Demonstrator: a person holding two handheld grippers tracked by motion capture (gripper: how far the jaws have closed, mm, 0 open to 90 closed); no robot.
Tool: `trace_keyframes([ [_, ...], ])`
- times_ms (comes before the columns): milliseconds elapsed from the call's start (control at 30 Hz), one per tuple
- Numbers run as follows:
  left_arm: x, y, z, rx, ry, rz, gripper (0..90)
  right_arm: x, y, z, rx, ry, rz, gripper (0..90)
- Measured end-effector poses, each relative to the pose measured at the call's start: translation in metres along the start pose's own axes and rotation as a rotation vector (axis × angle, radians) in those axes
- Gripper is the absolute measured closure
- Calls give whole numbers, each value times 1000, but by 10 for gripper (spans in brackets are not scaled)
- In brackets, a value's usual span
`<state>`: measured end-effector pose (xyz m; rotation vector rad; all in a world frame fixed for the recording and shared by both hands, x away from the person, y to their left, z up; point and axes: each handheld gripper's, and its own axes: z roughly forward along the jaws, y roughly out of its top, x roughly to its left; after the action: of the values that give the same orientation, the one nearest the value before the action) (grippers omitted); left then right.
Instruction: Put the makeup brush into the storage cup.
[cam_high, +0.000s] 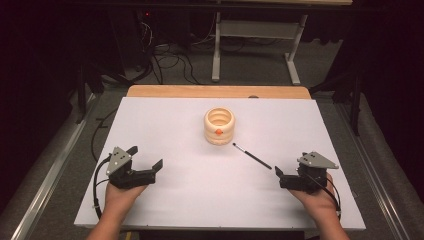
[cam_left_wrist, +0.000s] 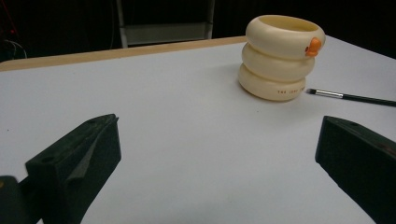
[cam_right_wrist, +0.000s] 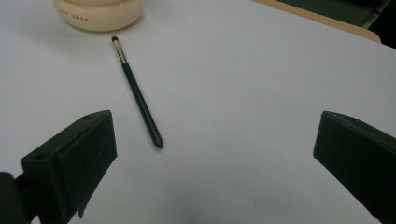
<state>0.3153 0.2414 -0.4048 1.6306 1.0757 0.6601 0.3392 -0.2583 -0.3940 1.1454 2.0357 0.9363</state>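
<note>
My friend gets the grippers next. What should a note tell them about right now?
Left gripper: open, holding nothing, resting on the table at the near left.
Right gripper: open, holding nothing, at the near right, pointing toward the brush.
Brush: lies flat on the table, bristle end close to the cream holder, apart from both grippers.
Holder: upright mid-table, looks empty.
Done: nothing yet.
Left, likely: pick up the brush and stand it in the holder.

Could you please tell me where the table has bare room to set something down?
The table is bare left of the cream holder and between the left claw and right claw. It is crowded only where the brush lies by the holder.
</note>
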Motion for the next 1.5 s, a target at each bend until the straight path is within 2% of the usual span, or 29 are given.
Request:
trace_keyframes([
  [233,4,-1,-4,-12,17,-6,1,3,1,5,52,2,2,7],
  [267,5,-1,-4,-15,21,-10,1,3,0,8,83,9,-10,7],
  [400,5,0,-6,-27,27,-12,1,4,-2,12,117,17,-17,8],
  [700,0,1,4,-6,14,19,1,6,-3,12,189,20,-49,8],
  [933,2,4,9,-24,13,11,1,3,-2,20,217,23,-35,8],
  [1033,3,4,11,-29,11,0,0,4,-3,27,251,28,-48,8],
  [1167,3,6,13,-34,12,1,0,2,-2,36,300,60,-48,8],
  [1367,1,6,17,-12,14,24,0,-5,1,40,345,94,-12,8],
  [1500,1,8,21,-16,10,12,0,-10,3,40,375,89,-2,8],
])
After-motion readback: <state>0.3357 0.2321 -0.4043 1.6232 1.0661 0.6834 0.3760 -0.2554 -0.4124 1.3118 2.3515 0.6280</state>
